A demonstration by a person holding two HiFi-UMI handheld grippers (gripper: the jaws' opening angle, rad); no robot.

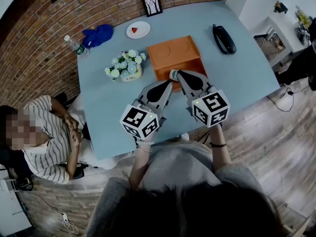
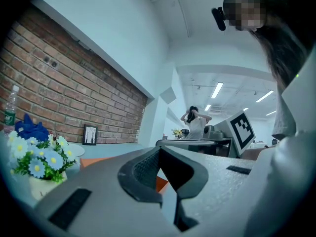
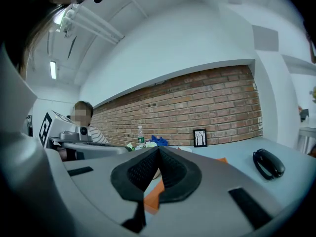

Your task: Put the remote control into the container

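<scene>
The black remote control (image 1: 223, 38) lies on the blue table (image 1: 247, 78) at the far right, to the right of the orange container (image 1: 175, 56); it also shows in the right gripper view (image 3: 268, 163). Both grippers hover side by side over the table's near part, pointing at the container's front wall. My left gripper (image 1: 168, 85) is shut with nothing in it, pads meeting (image 2: 159, 149). My right gripper (image 1: 174, 74) is shut and empty too (image 3: 158, 149), its tip just at the container's near edge. Neither touches the remote.
A pot of white and blue flowers (image 1: 127, 65) stands left of the container. Behind are a white plate (image 1: 138, 29), a blue cloth (image 1: 98, 35), a water bottle (image 1: 75, 45) and a small picture frame (image 1: 152, 5). A person in a striped shirt (image 1: 47, 132) sits at the table's left.
</scene>
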